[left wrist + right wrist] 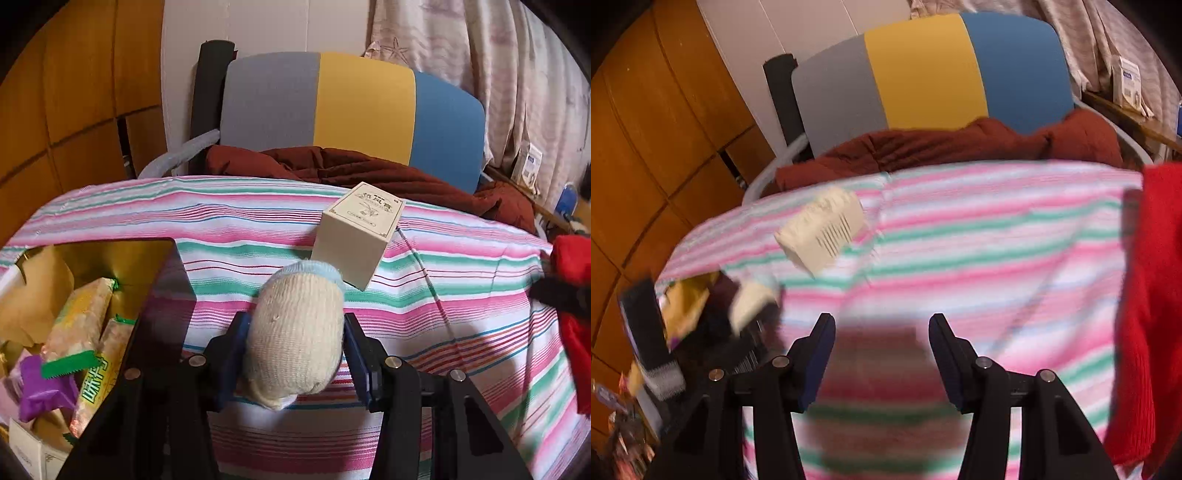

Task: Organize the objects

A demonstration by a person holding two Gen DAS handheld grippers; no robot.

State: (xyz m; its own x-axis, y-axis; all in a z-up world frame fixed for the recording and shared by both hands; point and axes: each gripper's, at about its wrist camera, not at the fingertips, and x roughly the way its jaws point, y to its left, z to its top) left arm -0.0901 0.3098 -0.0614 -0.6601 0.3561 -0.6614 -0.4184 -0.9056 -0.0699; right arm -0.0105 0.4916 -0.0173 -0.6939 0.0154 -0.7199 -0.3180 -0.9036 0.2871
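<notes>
A: What does the left gripper [295,354] have?

B: A cream sock [295,336], rolled up, with a pale blue cuff at its far end. Both blue pads [236,354] press its sides, so it is clamped.

A: Is it on the table?

B: I cannot tell whether it is touching the cloth [258,229] or just above it. The cloth is striped pink, green and white.

A: And just past the sock?

B: A cream box [356,236] with printed text on top, standing on the cloth right behind the sock and a little to the right.

A: To the left?

B: A dark-walled bin [159,280] at the near left, holding snack packets, among them a green and yellow one [85,325] and a purple one [40,395].

A: The right gripper [882,354]?

B: Its jaws stand apart with nothing between them; only blurred stripes show below. The view is smeared.

A: What does it see?

B: The box [823,229] to its far left, and the sock [753,302] near left. A red cloth [1148,314] hangs along the right edge; it also shows at the right in the left view.

A: Beyond the table?

B: A chair [354,107] with a grey, yellow and blue back, and a brown quilt [332,166] piled on its seat at the far edge.
</notes>
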